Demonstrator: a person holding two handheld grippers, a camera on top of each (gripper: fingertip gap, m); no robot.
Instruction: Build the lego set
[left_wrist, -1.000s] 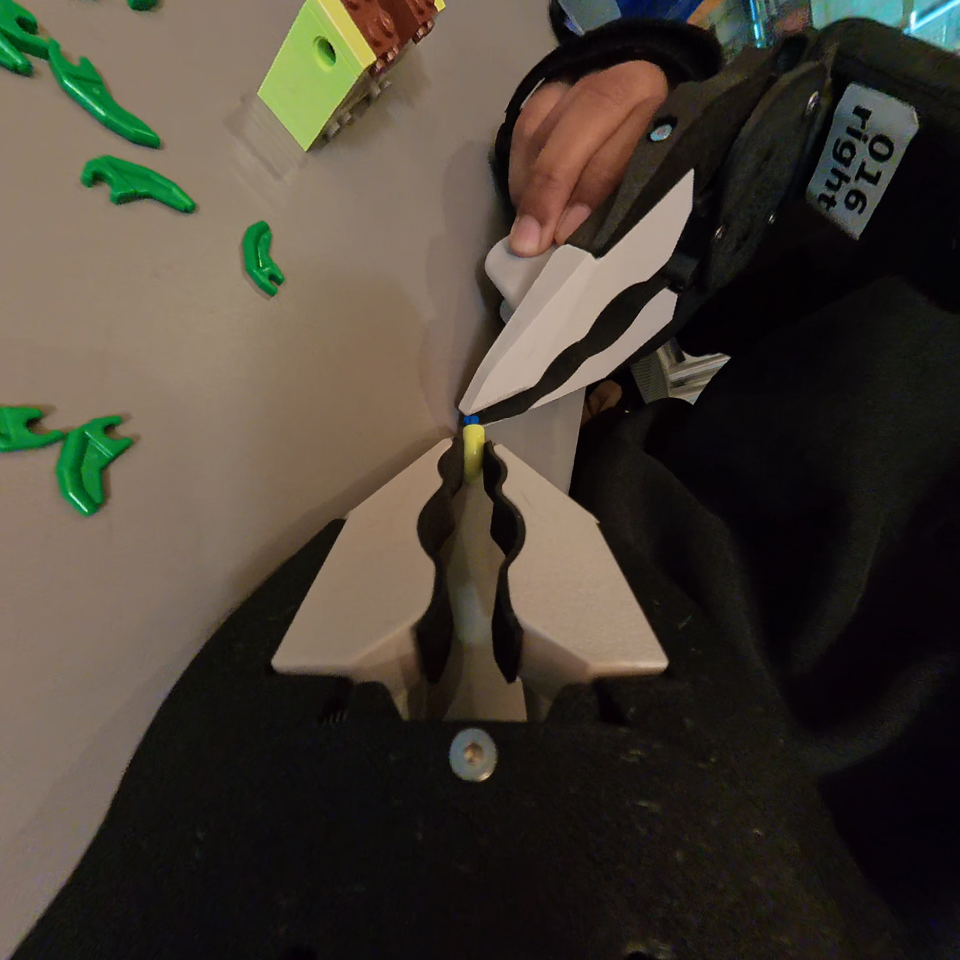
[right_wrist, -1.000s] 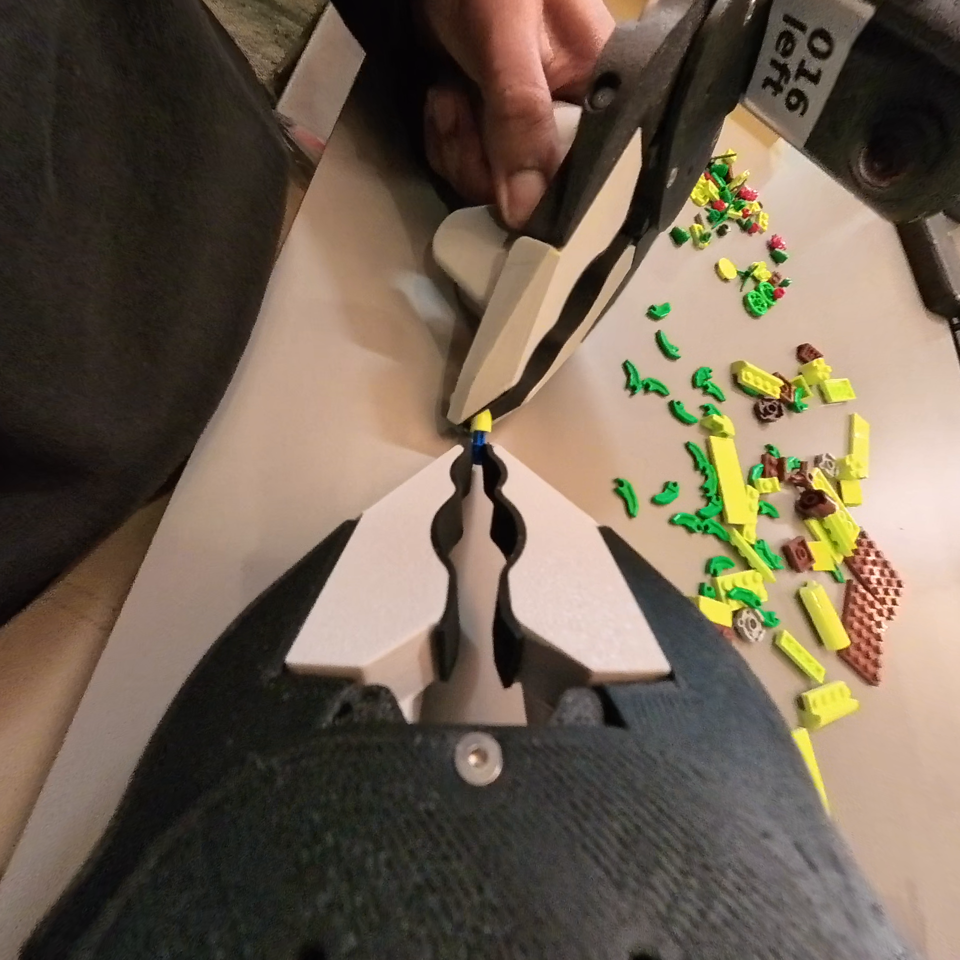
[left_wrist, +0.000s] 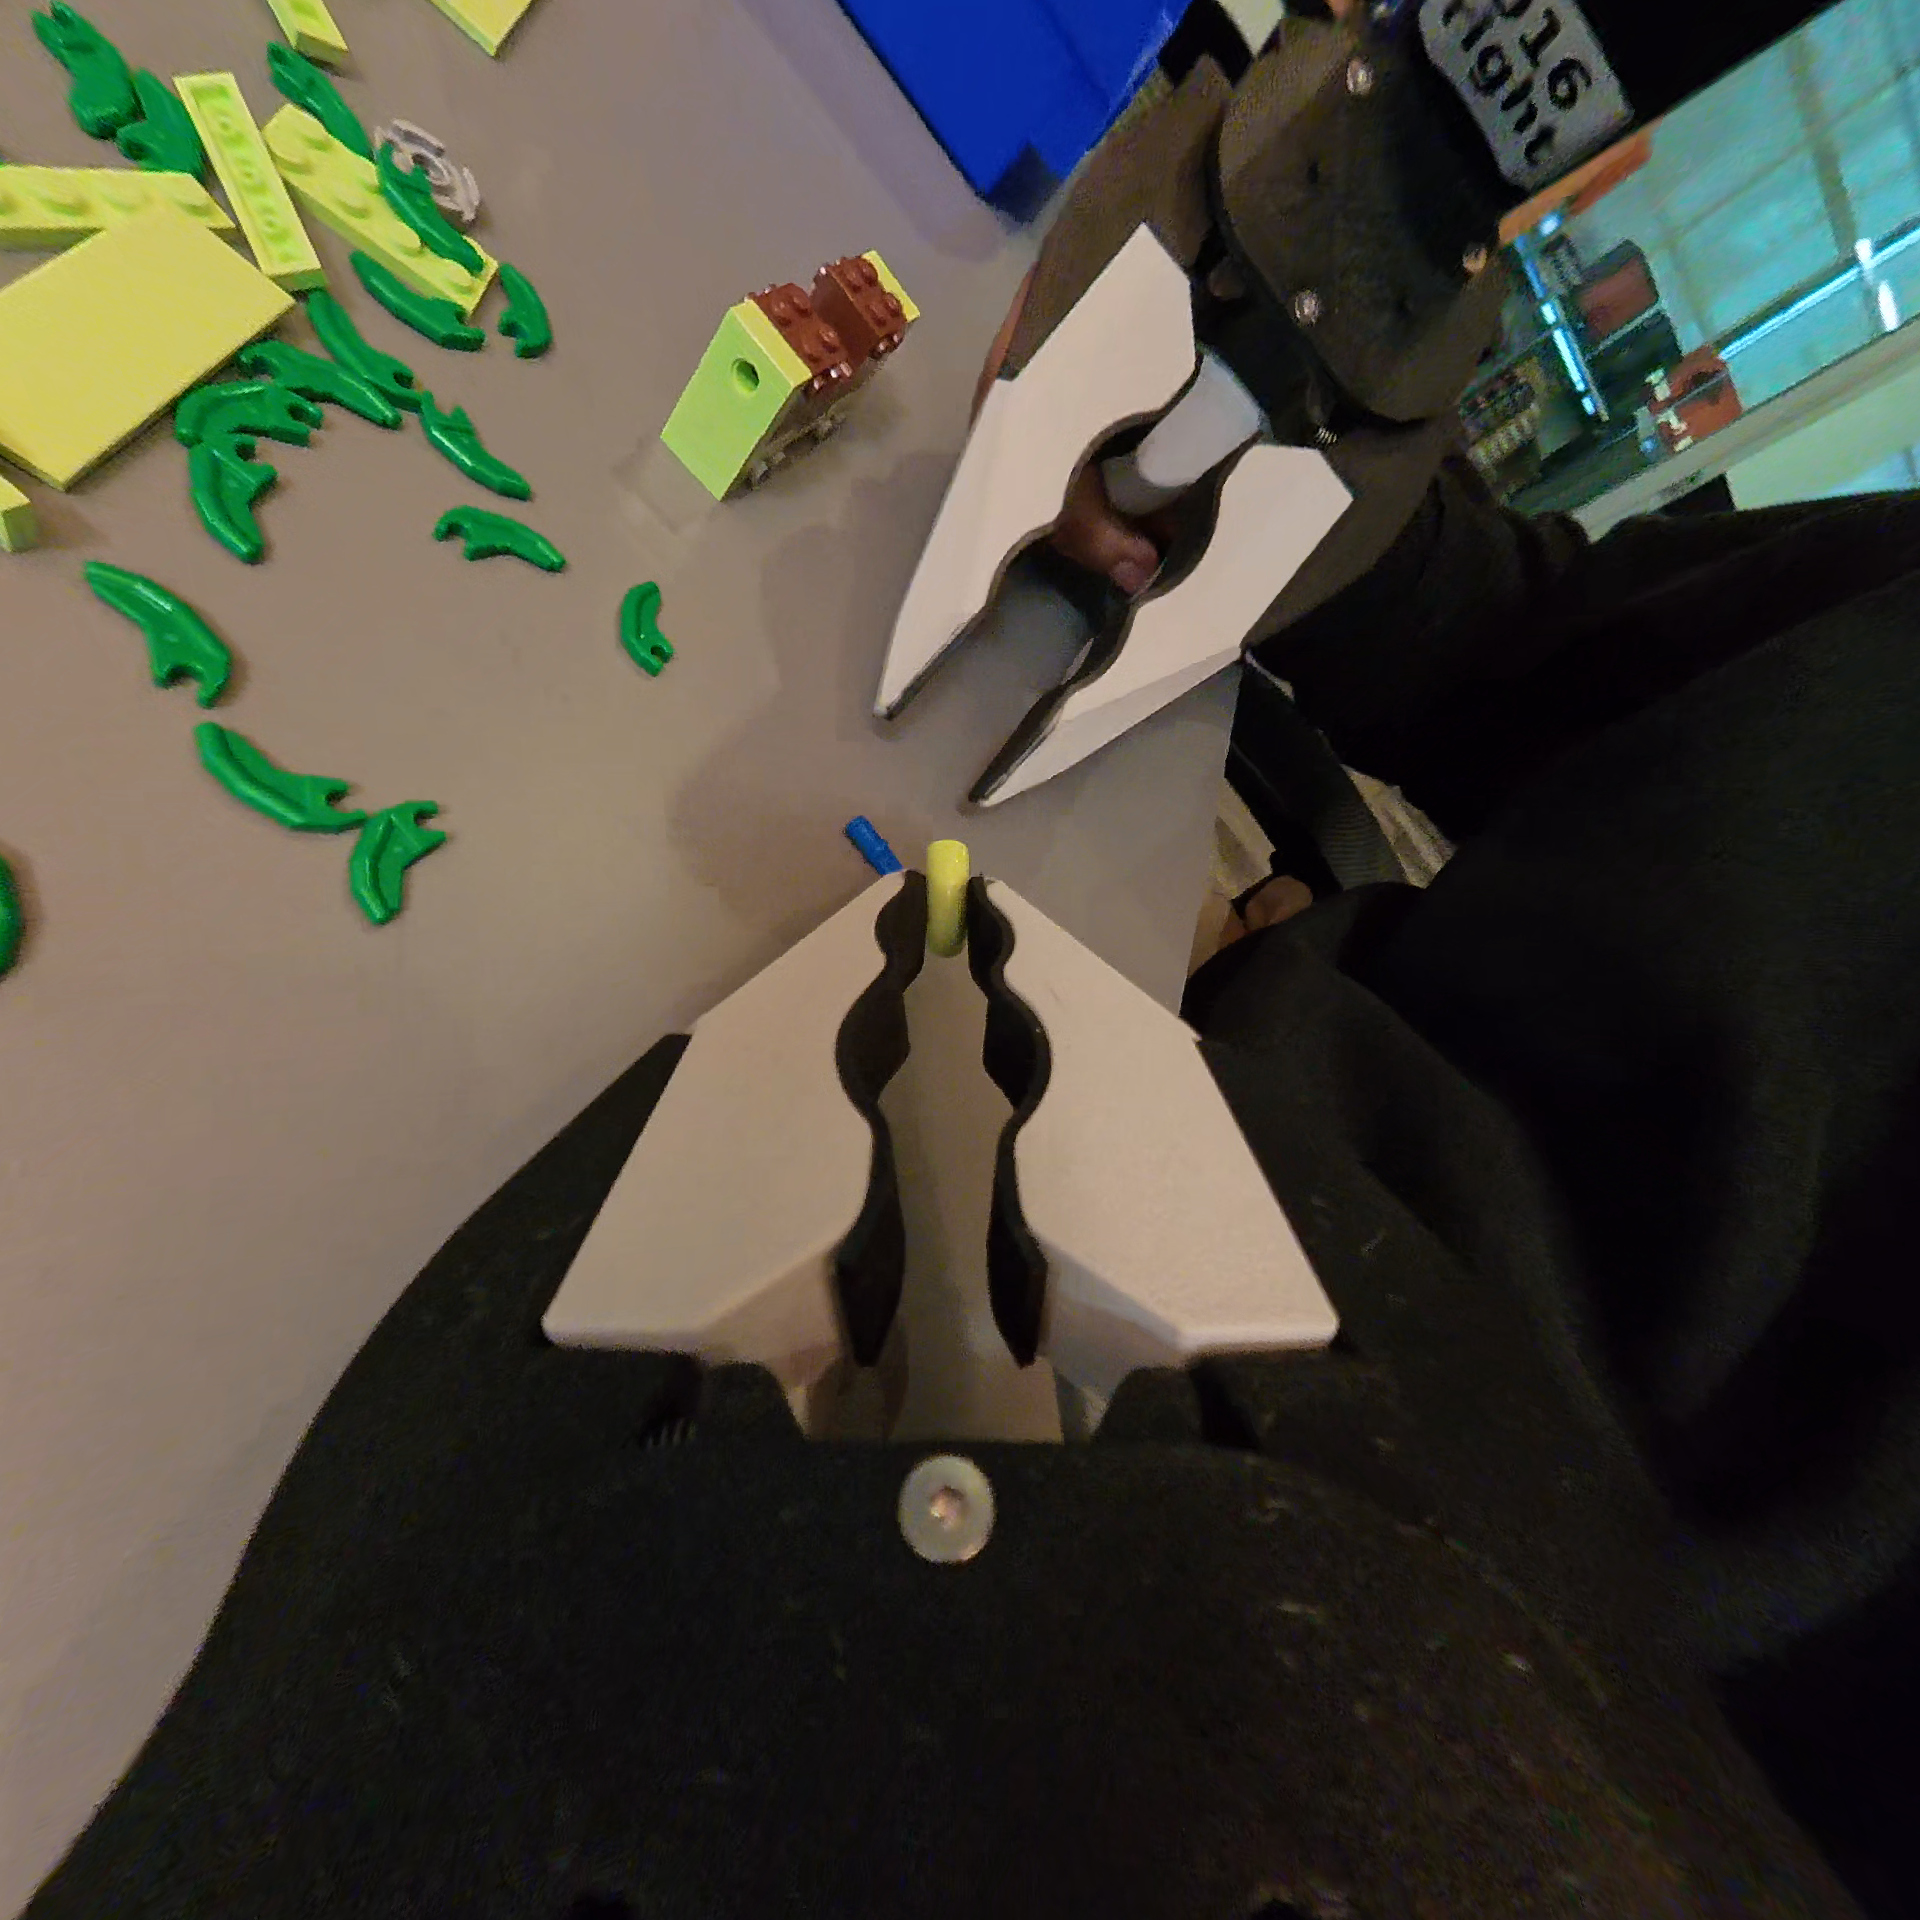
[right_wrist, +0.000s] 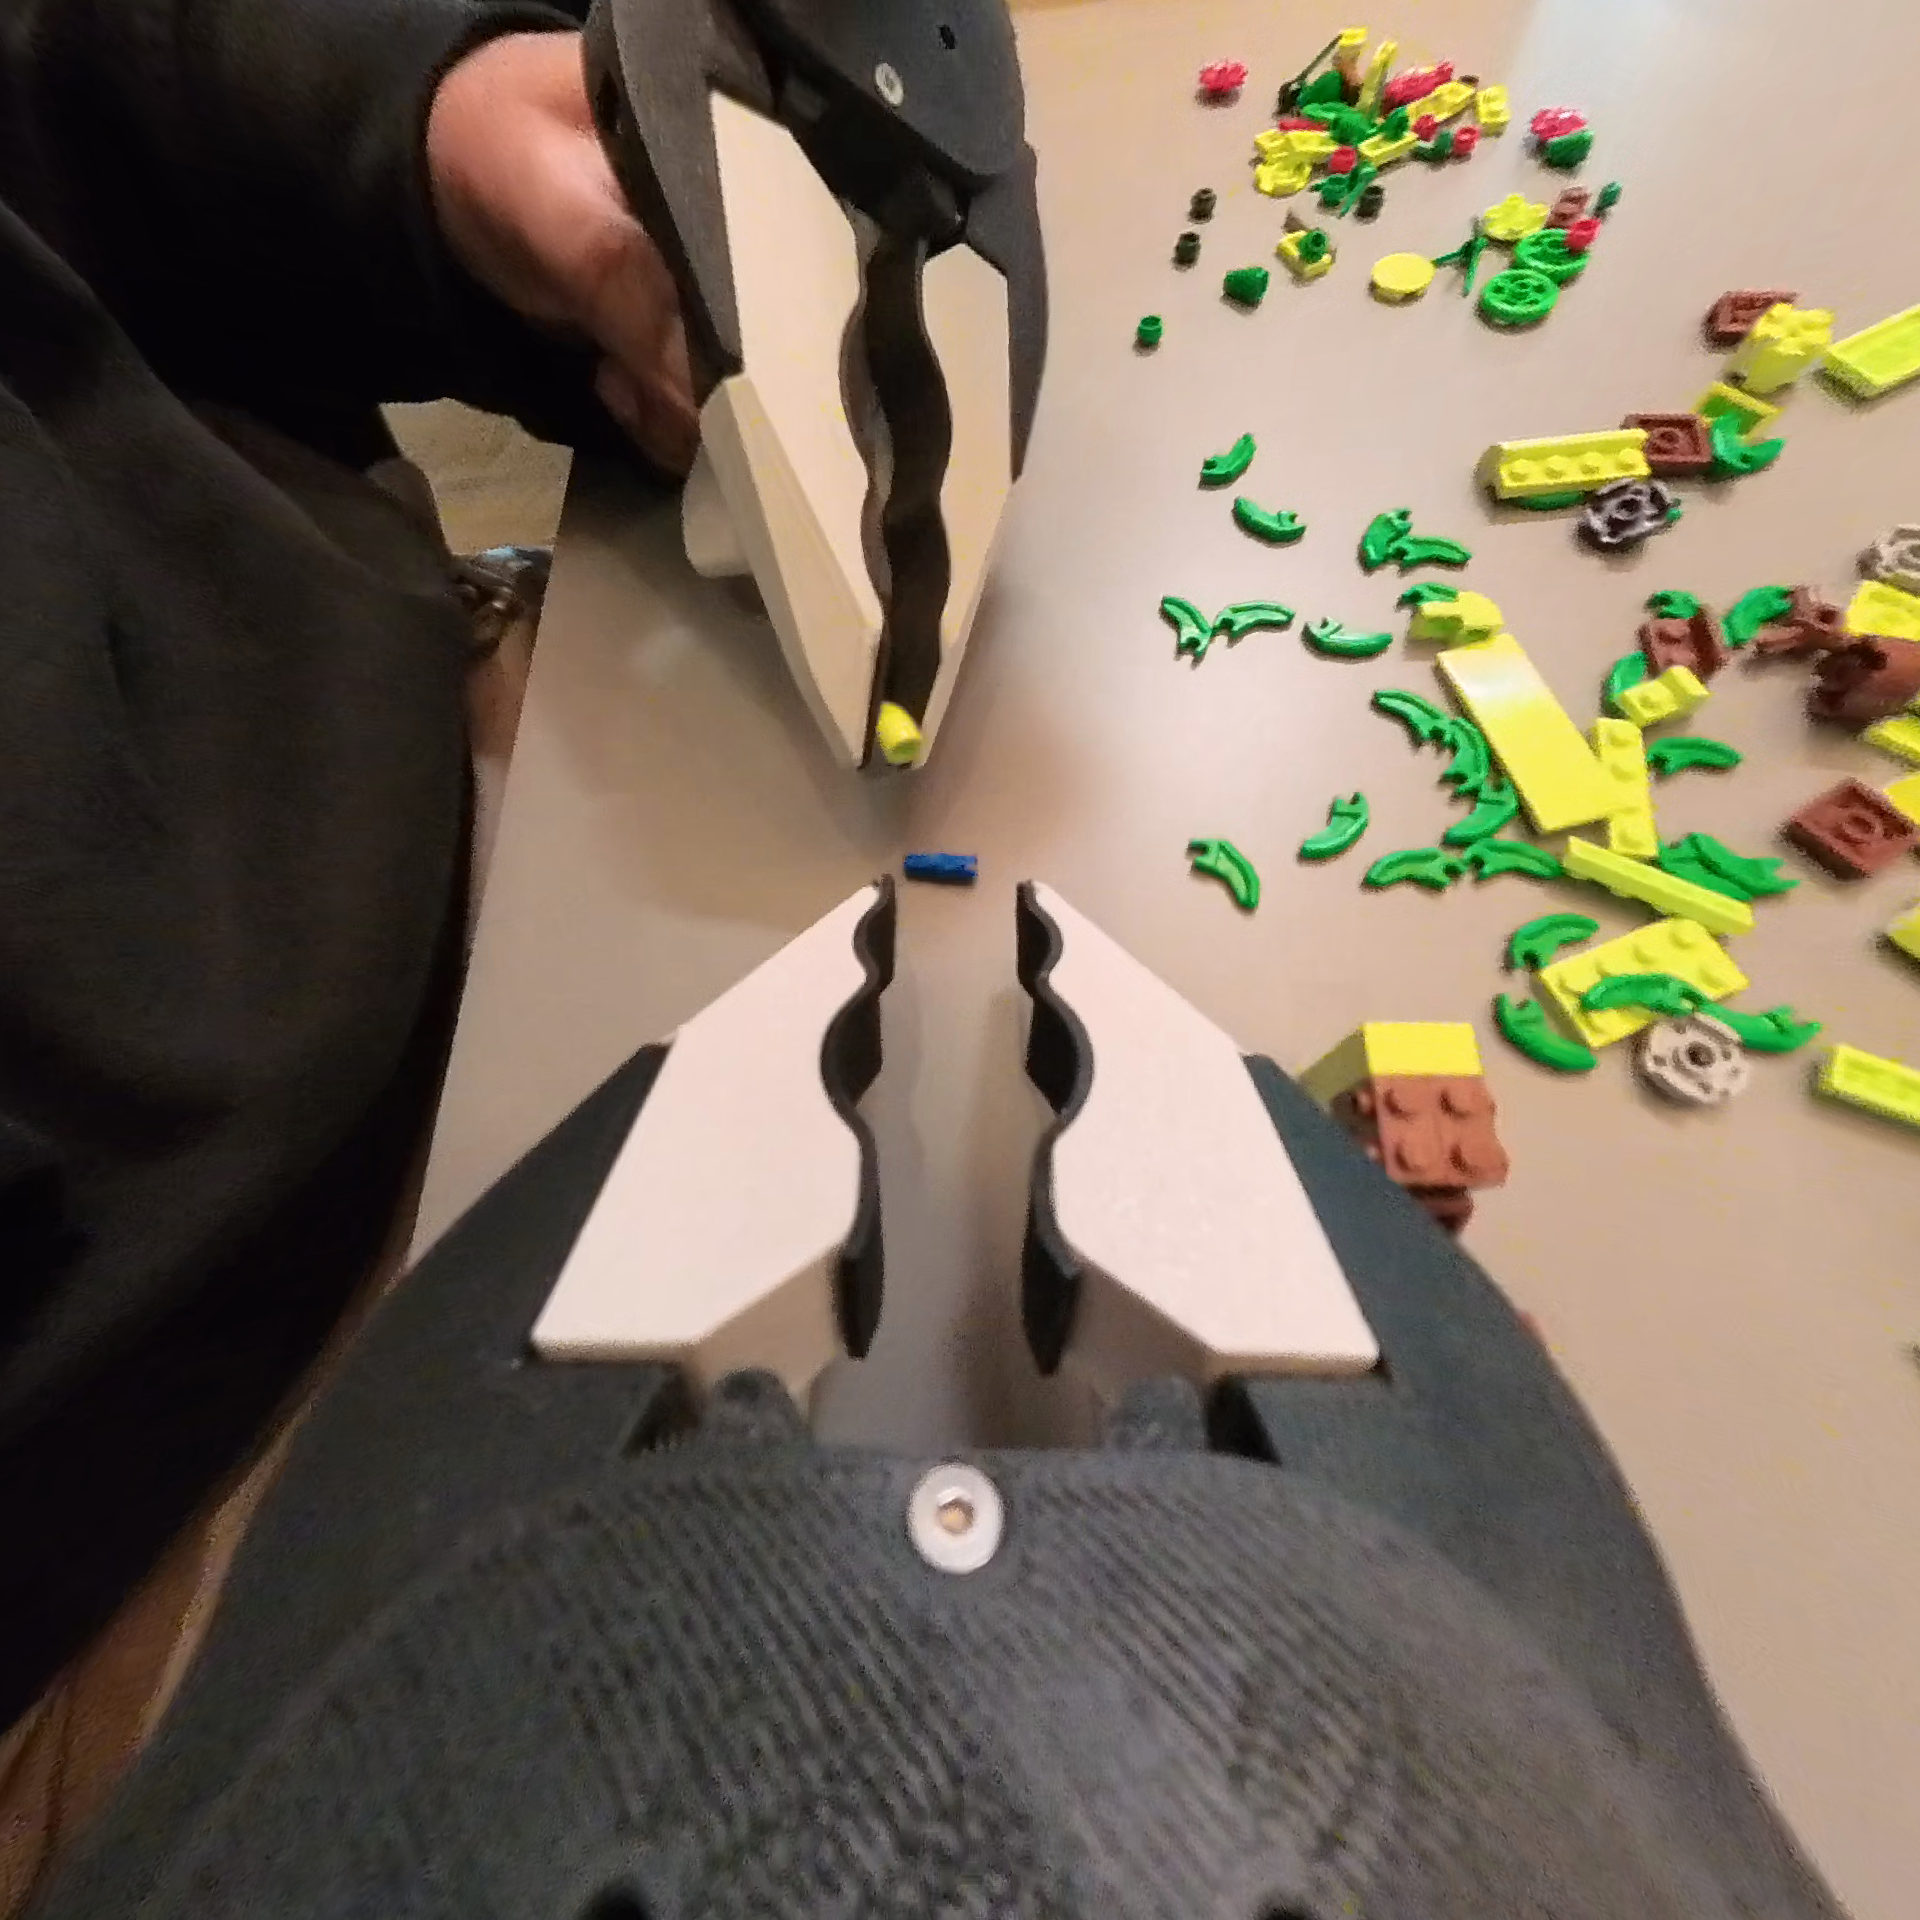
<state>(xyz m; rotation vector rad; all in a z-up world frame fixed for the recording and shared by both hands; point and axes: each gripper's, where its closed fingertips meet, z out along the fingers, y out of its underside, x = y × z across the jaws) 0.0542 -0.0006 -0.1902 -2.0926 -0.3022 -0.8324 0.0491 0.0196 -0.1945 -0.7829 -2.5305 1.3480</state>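
Near the worktop (left_wrist: 436, 1143) edge closest to the person, the left tool (left_wrist: 943, 883) pinches a small lime piece (left_wrist: 947, 896) at its tips — the blue pin (right_wrist: 939, 867) lies loose on the surface just beside it. Facing it, the right tool (right_wrist: 954, 891) stands parted and empty, the pin just past its tips — green leaf pieces (right_wrist: 1455, 769) and lime bricks (right_wrist: 1527, 743) lie scattered farther in.

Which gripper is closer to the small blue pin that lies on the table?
Right, though narrowly. The open right gripper has its fingertips on either side of the blue pin, not touching. The left gripper, shut on a yellow piece, is just beside it.
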